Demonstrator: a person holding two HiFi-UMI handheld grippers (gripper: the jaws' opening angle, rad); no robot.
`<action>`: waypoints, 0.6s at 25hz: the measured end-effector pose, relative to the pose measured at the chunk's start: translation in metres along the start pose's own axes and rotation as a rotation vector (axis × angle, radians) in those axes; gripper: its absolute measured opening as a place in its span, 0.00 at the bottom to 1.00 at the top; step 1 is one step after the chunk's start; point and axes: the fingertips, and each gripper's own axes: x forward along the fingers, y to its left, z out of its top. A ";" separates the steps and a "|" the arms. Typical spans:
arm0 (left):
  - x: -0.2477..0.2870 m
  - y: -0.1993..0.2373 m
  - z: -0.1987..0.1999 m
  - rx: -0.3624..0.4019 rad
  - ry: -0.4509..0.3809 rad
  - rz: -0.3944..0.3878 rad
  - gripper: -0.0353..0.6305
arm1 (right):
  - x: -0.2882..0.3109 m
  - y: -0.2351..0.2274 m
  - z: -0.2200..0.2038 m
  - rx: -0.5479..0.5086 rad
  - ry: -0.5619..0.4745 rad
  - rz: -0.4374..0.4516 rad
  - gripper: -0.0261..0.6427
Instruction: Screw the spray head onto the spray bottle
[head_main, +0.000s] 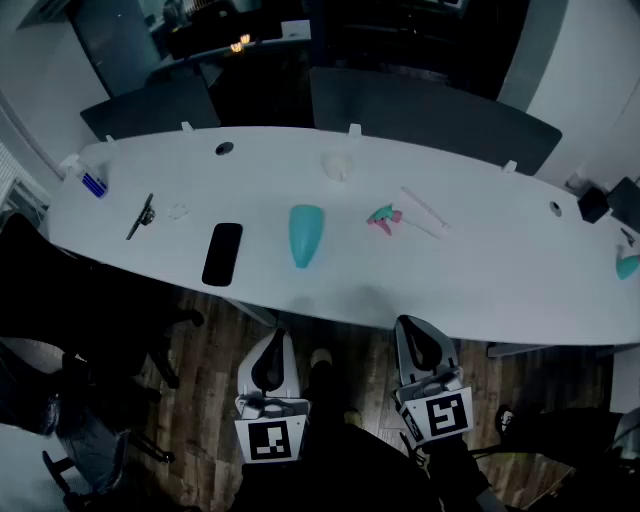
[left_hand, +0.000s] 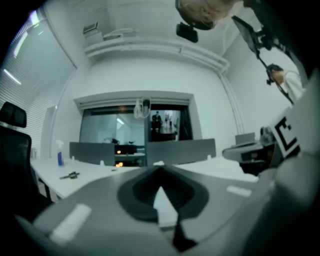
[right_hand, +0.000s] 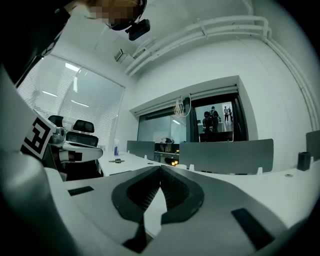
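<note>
A teal spray bottle (head_main: 305, 235) lies on its side near the middle of the white table (head_main: 480, 270). To its right lies the pink and teal spray head (head_main: 384, 218), its thin tube pointing right. Both are apart from each other and untouched. My left gripper (head_main: 276, 335) and right gripper (head_main: 408, 324) hang below the table's front edge, close to my body, pointing at the table. In the left gripper view the left gripper (left_hand: 160, 171) is shut with nothing in it. The right gripper (right_hand: 160, 169) is shut and empty too.
A black phone (head_main: 222, 253) lies left of the bottle. Further left are a black tool (head_main: 142, 215) and a small blue spray bottle (head_main: 88, 180). A white object (head_main: 338, 167) sits at the back, a black box (head_main: 593, 203) at the far right. Office chairs (head_main: 70, 330) stand left.
</note>
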 end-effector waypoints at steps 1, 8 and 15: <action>0.011 0.007 -0.001 0.003 0.000 -0.002 0.04 | 0.014 -0.001 -0.001 -0.005 0.004 0.009 0.05; 0.087 0.065 -0.001 0.005 -0.006 -0.026 0.04 | 0.117 0.007 0.000 -0.050 0.046 0.087 0.05; 0.137 0.113 -0.005 -0.034 -0.014 -0.044 0.04 | 0.193 0.020 -0.007 -0.081 0.125 0.122 0.05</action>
